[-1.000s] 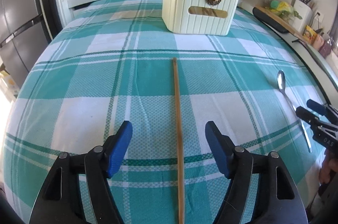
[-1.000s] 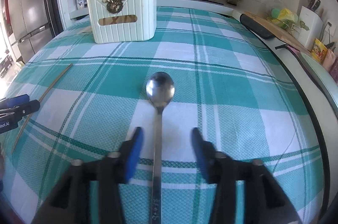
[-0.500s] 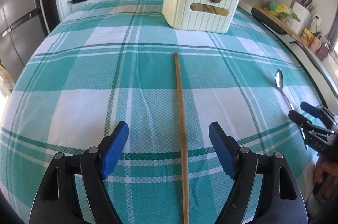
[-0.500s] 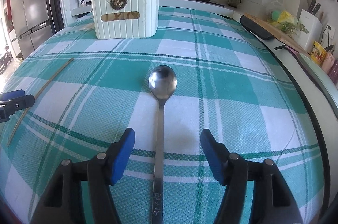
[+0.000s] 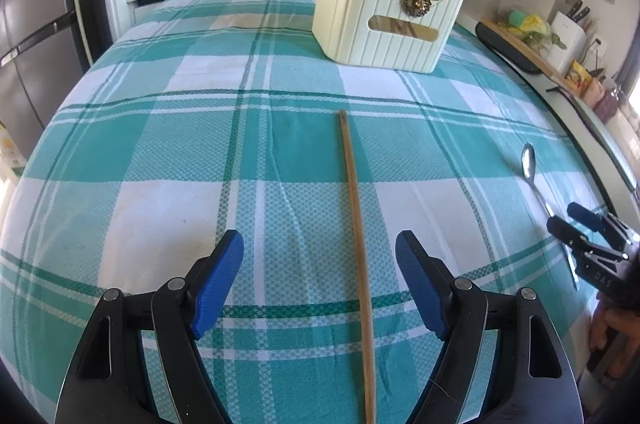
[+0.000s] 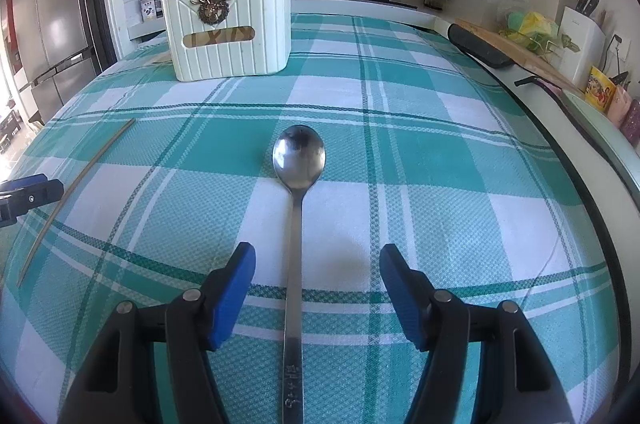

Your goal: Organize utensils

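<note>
While the caddy (image 5: pixel 384 24) near the tablecloth's far edge holds some utensils, a chopstick (image 5: pixel 356 224) and spoon (image 6: pixel 298 184) lie loose mid-cloth; left gripper (image 5: pixel 320 280) and right gripper (image 6: pixel 316 284) are spread wide, holding nothing.

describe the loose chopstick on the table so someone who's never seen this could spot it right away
Start at the cream ribbed utensil holder standing at the far end of the teal plaid tablecloth. Nearer than it, a single thin wooden chopstick lies flat on the cloth, running between the open fingers of the left gripper. Its only loose neighbour, the spoon, is shiny metal with a round bowl.
</note>
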